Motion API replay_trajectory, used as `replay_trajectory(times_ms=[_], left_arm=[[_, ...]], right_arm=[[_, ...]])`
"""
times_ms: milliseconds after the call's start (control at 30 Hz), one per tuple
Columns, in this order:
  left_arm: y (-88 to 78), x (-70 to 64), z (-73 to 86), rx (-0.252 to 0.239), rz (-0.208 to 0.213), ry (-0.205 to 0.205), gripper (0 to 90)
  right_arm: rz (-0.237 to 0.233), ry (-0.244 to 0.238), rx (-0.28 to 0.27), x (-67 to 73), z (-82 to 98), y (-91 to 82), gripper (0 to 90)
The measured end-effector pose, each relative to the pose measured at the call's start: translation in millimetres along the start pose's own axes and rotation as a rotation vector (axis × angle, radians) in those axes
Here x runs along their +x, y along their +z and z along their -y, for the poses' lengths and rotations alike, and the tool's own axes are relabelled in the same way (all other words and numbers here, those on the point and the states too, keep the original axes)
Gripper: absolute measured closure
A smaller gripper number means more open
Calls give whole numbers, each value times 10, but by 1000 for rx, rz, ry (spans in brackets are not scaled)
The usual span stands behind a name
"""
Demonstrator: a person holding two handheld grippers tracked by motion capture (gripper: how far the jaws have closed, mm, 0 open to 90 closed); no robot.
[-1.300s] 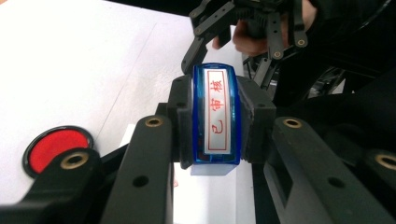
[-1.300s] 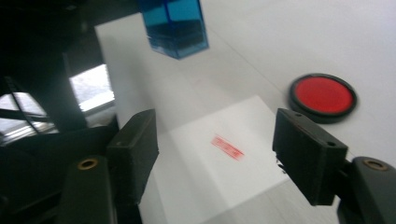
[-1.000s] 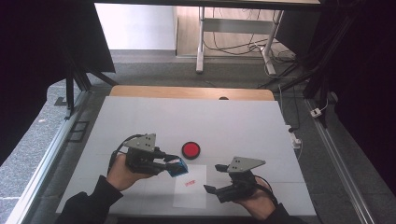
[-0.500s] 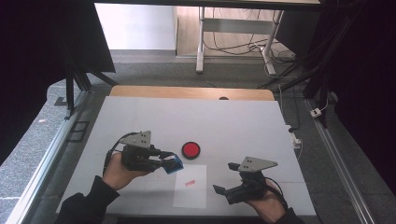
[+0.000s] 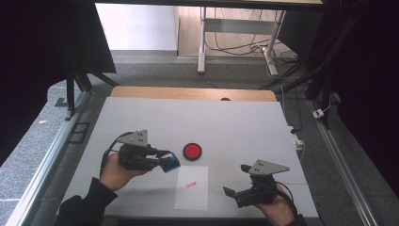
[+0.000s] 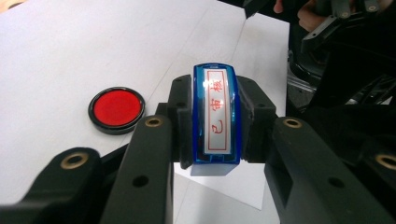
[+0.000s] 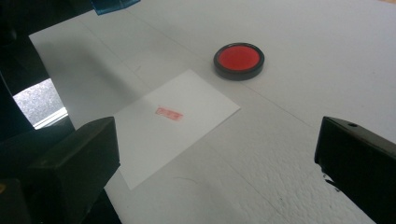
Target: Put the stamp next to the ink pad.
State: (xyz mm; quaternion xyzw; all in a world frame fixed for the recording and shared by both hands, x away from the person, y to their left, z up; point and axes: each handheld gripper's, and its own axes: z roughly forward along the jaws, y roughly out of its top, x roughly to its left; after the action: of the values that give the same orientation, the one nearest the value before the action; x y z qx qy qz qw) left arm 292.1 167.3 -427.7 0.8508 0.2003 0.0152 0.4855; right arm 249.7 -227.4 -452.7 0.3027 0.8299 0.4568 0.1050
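High view: left gripper point(image 5: 162, 159) clamps a blue stamp point(image 5: 171, 163), held above the table point(image 5: 235, 122), just left of the red ink pad point(image 5: 192, 151) and above the top edge of the paper point(image 5: 192, 195). Red print point(image 5: 190, 185) on the paper. Right gripper point(image 5: 237, 181) sits right of the paper, jaws just opened wide, nothing between.

Left gripper view: stamp point(image 6: 215, 119) pinched between both jaws, red characters on its label; ink pad point(image 6: 116, 108) to the left.

Right gripper view: jaws wide apart, empty; paper point(image 7: 173, 123), print point(image 7: 169, 113), ink pad point(image 7: 238, 60) ahead.
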Motion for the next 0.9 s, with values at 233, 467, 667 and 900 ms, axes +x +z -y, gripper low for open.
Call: replay_trajectory(times_ms=[233,467,667,900], left_arm=[[-60,43,25,1,-43,-22,698],[-107,91,55,4,-79,-40,698],[-129,121,78,10,-110,-55,698],[-171,165,105,16,-148,-78,698]], right_arm=[[49,6,8,-34,61,-82,0],[83,18,9,-60,109,-152,0],[110,20,17,-72,148,-194,0],[126,33,30,-87,189,-246,0]])
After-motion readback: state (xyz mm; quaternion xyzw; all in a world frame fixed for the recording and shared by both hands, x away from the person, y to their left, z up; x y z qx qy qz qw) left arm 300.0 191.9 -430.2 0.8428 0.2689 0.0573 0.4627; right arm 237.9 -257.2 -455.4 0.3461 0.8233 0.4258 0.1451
